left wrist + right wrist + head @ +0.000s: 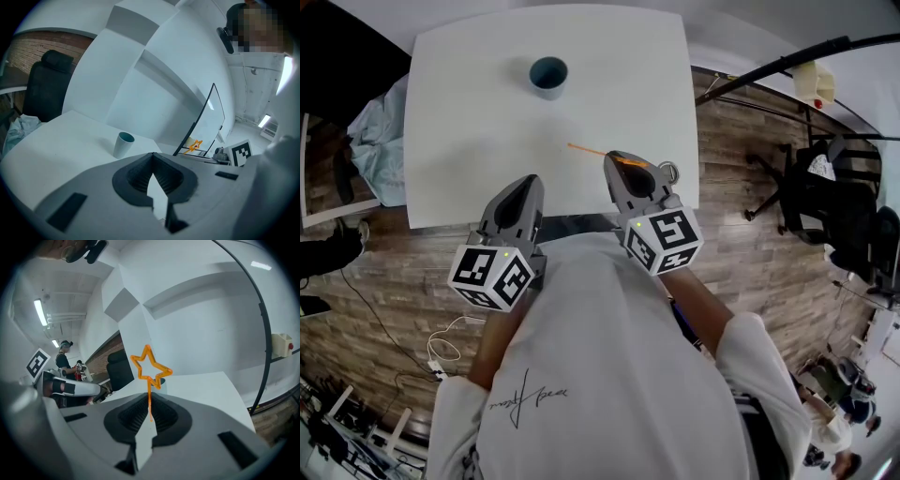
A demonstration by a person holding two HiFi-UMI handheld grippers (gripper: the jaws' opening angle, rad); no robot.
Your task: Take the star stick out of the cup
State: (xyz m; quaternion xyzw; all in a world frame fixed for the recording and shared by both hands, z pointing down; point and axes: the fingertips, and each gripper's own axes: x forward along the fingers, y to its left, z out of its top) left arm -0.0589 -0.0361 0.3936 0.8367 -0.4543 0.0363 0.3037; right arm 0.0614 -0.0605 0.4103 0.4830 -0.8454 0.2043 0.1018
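Your right gripper point(149, 401) has its jaws closed on the thin star stick point(150, 367), already out of the cup point(548, 75), above the table point(469, 141). The left gripper point(153, 157) is closed, empty. If the grip loosens, the stick can slip and fall.

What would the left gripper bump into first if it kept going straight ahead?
Probably nothing soon. The left gripper points out across the bare white table, and the cup stands a little left of its line. It looks like a near miss, though depth is hard to judge.
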